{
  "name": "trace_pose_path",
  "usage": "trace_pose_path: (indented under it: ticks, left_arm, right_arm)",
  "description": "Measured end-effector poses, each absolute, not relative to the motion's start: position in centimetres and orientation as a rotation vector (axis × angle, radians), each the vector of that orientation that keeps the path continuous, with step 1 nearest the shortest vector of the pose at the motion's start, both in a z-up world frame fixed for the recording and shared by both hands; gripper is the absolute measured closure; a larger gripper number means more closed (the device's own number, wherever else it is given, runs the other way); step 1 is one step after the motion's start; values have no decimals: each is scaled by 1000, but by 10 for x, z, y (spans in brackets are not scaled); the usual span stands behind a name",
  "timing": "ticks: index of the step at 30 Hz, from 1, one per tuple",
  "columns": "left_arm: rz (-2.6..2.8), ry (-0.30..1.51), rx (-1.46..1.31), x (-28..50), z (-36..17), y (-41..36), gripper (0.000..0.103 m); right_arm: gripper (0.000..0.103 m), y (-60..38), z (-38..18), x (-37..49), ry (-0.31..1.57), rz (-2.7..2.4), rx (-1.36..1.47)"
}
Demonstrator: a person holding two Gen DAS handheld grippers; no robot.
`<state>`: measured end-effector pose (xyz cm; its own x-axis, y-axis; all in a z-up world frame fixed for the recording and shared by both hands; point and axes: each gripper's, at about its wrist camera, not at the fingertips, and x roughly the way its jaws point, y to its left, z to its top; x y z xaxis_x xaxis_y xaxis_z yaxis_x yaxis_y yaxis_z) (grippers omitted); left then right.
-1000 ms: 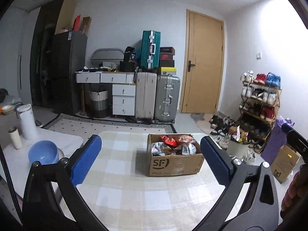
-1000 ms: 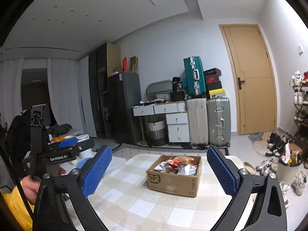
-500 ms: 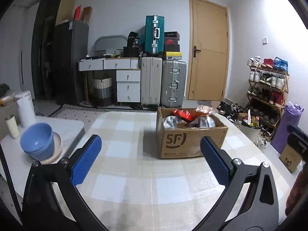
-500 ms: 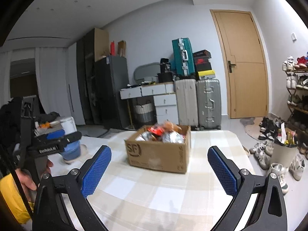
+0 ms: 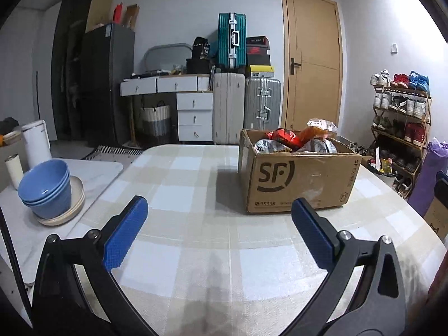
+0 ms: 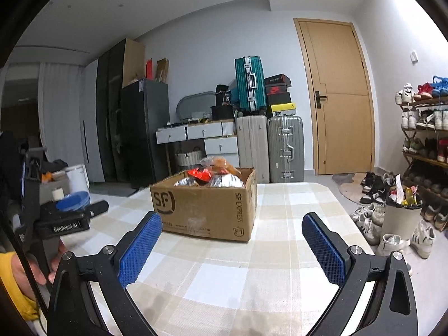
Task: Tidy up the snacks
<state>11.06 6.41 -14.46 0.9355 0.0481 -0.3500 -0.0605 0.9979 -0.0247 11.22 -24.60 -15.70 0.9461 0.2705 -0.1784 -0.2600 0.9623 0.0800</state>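
A brown cardboard box [image 5: 296, 180] [image 6: 204, 207] printed "SF" stands on the checked tablecloth [image 5: 196, 224] [image 6: 252, 266]. It is heaped with snack bags [image 5: 294, 140] [image 6: 215, 175] in silver, red and orange. My left gripper [image 5: 219, 231] hangs open low over the cloth, short of the box's near left corner, nothing between its blue pads. My right gripper [image 6: 232, 243] is also open and empty, just in front of the box's near right corner. The left gripper's body [image 6: 64, 219] and the hand holding it show at the left of the right wrist view.
Stacked blue bowls [image 5: 46, 187] on a plate rest on a white side table [image 5: 92, 173] to the left, with a white canister [image 5: 37, 144] and cup behind. A shoe rack [image 5: 400, 128], a bin [image 6: 400, 215] and loose shoes stand right of the table. Suitcases [image 5: 246, 109] line the far wall.
Both grippers have dropped and come closer to the box, which now looks larger and is seen from a lower angle. Both stayed open.
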Motion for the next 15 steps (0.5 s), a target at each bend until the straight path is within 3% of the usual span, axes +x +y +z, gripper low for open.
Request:
trace_pose_path:
  ticks: [15]
  left_arm:
    - [70, 341, -36, 115, -152, 69, 3]
  right_arm:
    - [1, -226, -165, 116, 218, 295, -33]
